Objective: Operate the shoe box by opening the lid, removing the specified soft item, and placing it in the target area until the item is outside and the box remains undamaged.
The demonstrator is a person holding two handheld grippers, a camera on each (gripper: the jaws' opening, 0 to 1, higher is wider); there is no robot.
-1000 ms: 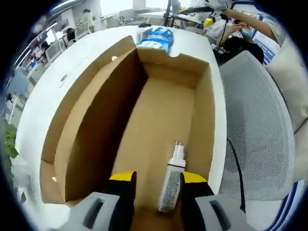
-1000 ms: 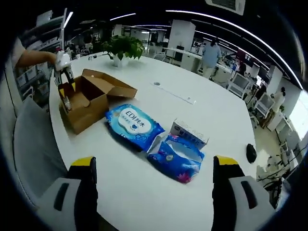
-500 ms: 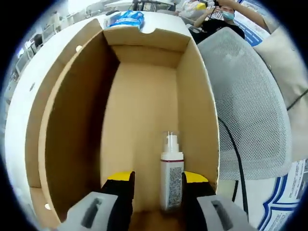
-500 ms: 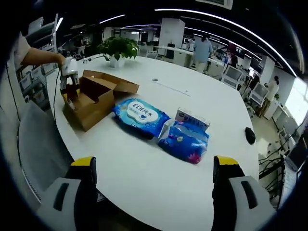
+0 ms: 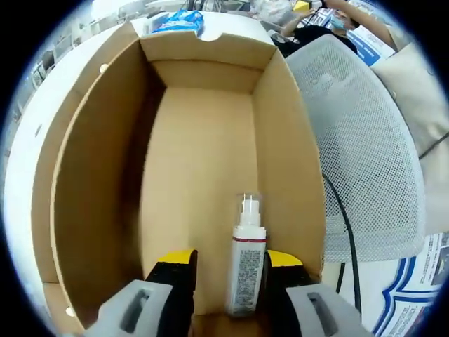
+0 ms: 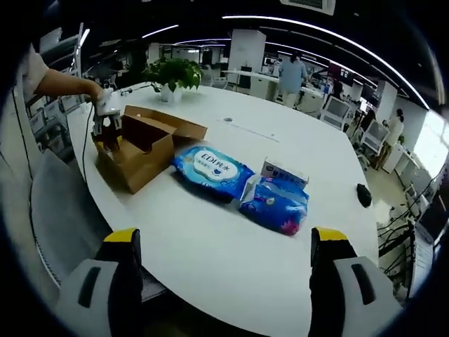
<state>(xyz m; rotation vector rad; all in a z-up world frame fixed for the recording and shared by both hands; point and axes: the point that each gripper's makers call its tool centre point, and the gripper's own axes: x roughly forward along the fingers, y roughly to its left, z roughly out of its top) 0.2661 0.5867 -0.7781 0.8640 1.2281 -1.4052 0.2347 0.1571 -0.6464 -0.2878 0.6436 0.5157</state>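
"EDI" in white lettering on the blue wipes pack (image 6: 212,166); bottle label (image 5: 245,277) print unreadable.

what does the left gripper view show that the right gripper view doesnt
Left gripper view: the box's bare inside, with a spray bottle lying between the left gripper jaws, and a mesh chair beside the box.

Right gripper view: the white table, a potted plant, a small carton, and the right gripper open over the table.

Both: the open shoe box and blue wipes packs.

Open cardboard shoe box (image 5: 203,133) holds white spray bottle (image 5: 245,263) (apparently lying flat).
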